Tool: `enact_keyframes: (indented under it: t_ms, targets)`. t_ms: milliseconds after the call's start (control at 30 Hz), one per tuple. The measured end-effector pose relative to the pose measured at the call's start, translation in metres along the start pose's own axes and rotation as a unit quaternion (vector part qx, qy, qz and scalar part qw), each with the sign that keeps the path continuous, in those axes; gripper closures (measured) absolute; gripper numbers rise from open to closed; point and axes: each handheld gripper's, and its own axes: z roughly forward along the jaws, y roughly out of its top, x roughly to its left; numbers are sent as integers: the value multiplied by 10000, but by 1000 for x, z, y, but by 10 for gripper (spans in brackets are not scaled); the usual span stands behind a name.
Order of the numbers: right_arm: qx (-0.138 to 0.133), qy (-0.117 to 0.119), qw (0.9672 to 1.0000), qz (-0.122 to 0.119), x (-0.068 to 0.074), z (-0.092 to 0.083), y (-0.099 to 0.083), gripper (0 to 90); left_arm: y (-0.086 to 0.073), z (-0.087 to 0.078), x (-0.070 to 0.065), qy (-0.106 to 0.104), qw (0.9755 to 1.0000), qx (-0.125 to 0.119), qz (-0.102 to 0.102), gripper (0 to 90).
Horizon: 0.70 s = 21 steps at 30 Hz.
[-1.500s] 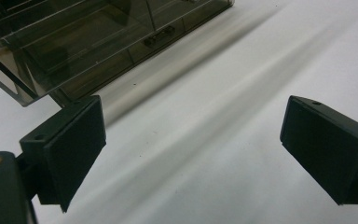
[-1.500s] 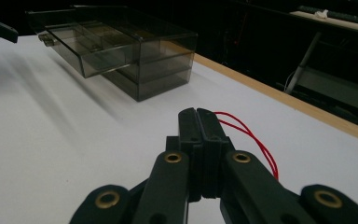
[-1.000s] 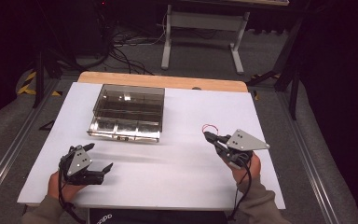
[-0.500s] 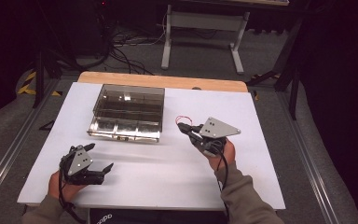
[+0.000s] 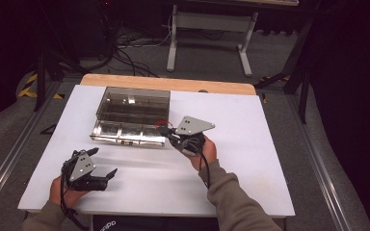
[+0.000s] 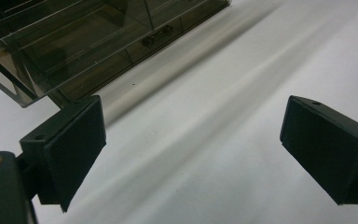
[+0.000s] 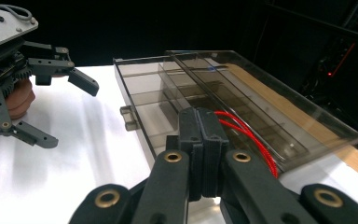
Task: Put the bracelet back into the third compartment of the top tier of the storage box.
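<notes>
The right tongs (image 7: 200, 140), clenched on a red wire (image 7: 249, 137), reached toward the compartment box (image 5: 132, 115); the left tongs (image 5: 101, 166) rested released on the desk (image 5: 250, 144), seemingly waiting.

clear compartment box and thin red wire

your smoky transparent box (image 5: 131, 115) lies flat on the white table (image 5: 270, 159), with its inner dividers forming several compartments and a small latch on its near edge. you hold the red wire (image 7: 247, 135) pinched in the right gripper (image 7: 200, 140), its loop hanging over the near right corner of the box.
</notes>
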Motion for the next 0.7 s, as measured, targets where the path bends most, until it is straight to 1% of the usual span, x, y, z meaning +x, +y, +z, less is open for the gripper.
enact_keyframes:
  t_ms: [67,100,167,267,367,400,467,600,700]
  targets:
    - [15,61,10000,35,2,7,1,900,0,0,1,-20,10000,6,15,79]
    - [33,68,10000,14,2,9,1,900,0,0,1,-25,10000,19,36,83]
    - [107,93,9999,9,4,16,2,900,0,0,1,-75,10000,0,16,84]
    - [117,66,9999,-43,7,24,2,900,0,-1,2,-64,10000,-18,42,84]
    - [131,97,9999,43,7,32,0,900,-1,-1,1,-99,9999,1,15,84]
    - [152,86,9998,41,8,34,0,900,-1,-1,2,-78,10000,24,36,84]
    - [194,40,9998,49,8,38,-1,900,-2,-1,2,-89,10000,36,1,84]
    - [282,13,9995,116,6,43,-5,898,-2,-1,2,-84,10000,28,20,84]
    - [314,-16,9993,216,4,45,-8,897,-2,-1,1,-114,9999,51,20,85]
